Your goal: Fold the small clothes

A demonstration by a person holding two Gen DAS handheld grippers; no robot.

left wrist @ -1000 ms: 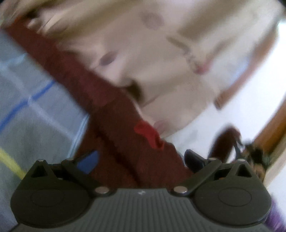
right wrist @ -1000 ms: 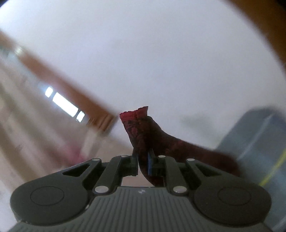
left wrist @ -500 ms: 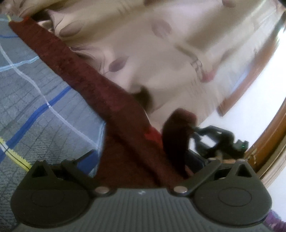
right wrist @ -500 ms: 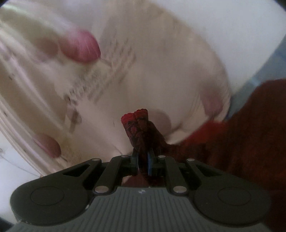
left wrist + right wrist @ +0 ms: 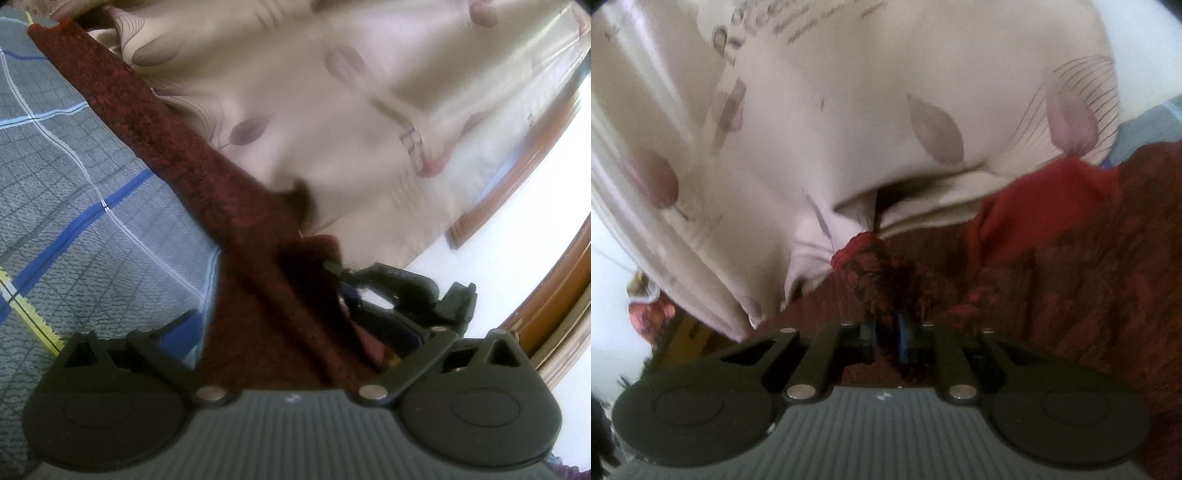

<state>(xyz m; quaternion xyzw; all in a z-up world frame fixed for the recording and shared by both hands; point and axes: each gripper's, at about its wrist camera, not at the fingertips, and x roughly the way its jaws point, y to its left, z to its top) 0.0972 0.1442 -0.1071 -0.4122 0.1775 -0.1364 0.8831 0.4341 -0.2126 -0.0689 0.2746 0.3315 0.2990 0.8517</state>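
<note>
Maroon cloth [image 5: 207, 192] is being pinched at one corner by the right gripper [image 5: 886, 332]; the left gripper [image 5: 295, 332] is spread open around it, so folding is judged barely begun.

A dark red knit garment [image 5: 162, 147] is lying across the checked bedsheet [image 5: 74, 192], running between the wide-apart left tongs [image 5: 295, 332]; the right tongs [image 5: 343, 273] are pinching its fold.
</note>
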